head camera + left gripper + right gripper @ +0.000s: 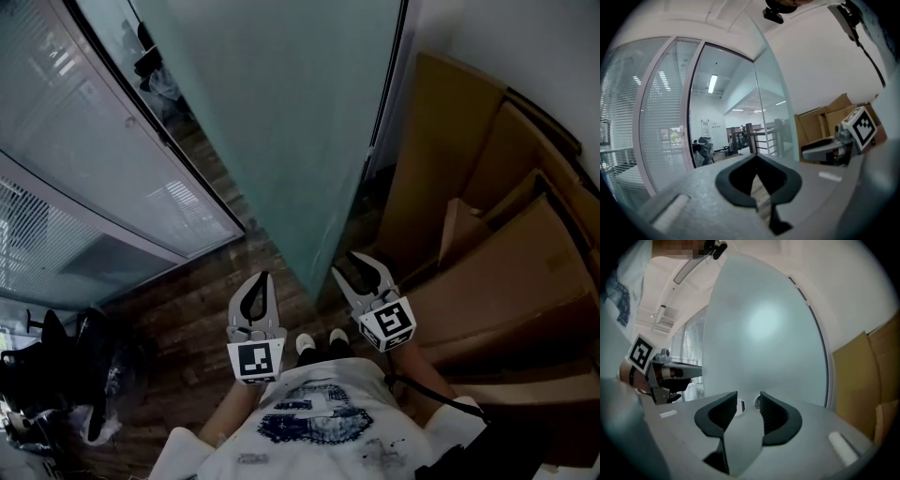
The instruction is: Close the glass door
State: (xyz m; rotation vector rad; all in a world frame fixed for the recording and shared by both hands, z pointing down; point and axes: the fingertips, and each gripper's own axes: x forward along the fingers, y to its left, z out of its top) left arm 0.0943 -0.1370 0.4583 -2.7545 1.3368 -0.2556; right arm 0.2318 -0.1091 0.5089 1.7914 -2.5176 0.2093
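Wooden flooring (187, 319) was seen under the glass door (291, 141), stood open, its edge between both tongs. Beside it, the left tongs (265, 276) were clenched empty; the right tongs (367, 265) were parted, facing its pane. Approach was judged underway; a push was called for.

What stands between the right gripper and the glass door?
Nothing visible does. The right gripper, with its jaws apart, faces the glass door directly. The cardboard boxes stand off to the right, not between them.

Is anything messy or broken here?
Nothing looks broken or spilled. The only untidy bit is the flattened cardboard, several sheets propped up by the wall, just right of the open glass door.
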